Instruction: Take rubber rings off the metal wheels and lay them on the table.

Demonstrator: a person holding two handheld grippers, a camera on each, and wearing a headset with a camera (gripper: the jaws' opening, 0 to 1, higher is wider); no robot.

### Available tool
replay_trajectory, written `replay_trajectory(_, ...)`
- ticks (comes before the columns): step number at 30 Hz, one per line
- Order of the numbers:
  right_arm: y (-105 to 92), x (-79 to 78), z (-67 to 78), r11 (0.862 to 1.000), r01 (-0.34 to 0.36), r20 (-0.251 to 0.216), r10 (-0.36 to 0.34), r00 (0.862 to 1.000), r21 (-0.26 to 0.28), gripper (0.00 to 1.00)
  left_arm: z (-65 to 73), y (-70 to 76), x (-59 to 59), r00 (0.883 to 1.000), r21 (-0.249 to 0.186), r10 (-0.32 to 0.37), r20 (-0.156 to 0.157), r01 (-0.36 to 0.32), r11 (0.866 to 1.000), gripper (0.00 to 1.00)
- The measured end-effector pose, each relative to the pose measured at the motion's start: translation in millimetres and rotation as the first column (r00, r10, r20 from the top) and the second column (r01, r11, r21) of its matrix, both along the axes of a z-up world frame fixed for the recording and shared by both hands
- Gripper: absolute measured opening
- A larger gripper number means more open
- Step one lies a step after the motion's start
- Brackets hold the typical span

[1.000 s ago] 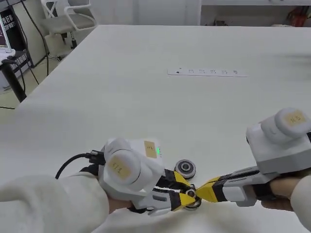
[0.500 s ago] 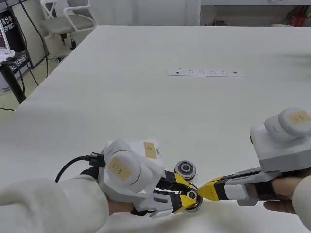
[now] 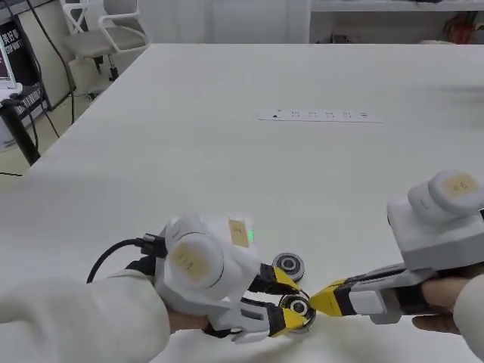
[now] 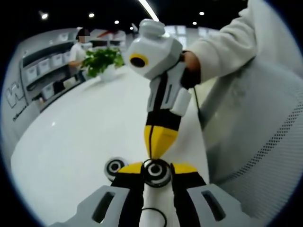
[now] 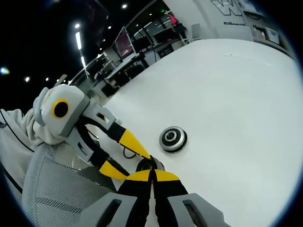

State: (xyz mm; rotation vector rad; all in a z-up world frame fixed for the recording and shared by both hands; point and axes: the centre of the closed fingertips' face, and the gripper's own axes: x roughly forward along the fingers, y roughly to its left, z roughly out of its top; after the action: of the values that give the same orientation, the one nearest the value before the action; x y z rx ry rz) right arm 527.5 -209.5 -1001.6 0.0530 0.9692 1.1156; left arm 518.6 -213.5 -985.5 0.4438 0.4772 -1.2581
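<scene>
Our left gripper clamps 1 wheel by the table's near edge; right gripper, jaws pressed together, noses its rim. We risk the tip slipping off w/o peeling anything, or the wheel twisting out & hitting the 2nd wheel just beyond
</scene>
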Motion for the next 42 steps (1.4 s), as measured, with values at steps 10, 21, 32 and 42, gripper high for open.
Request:
replay_trajectory(10,-0.6,1.5,1.3,1.0,0.003,-0.001,-0.003,1.0,0.008,0.0,48.8,-0.5,-3.2,0.997,-0.053,-0.042,0.063,0.045,0.998,0.48)
replay_trajectory(21,0.4,3.3,4.9,1.0,0.004,0.001,-0.004,1.0,0.023,0.0,89.3,34.6,-5.9,0.995,-0.057,0.005,0.097,0.001,0.998,0.63)
replay_trajectory(32,2.0,1.5,6.4,1.0,-0.001,0.0,0.001,1.0,0.028,0.0,115.3,81.0,-13.6,0.982,-0.07,0.108,0.154,-0.098,0.993,0.67)
replay_trajectory(42,2.3,-0.2,6.4,1.0,-0.001,-0.007,0.001,1.0,0.031,0.0,120.9,119.5,-22.1,0.957,-0.122,0.246,0.157,-0.228,0.966,0.72)
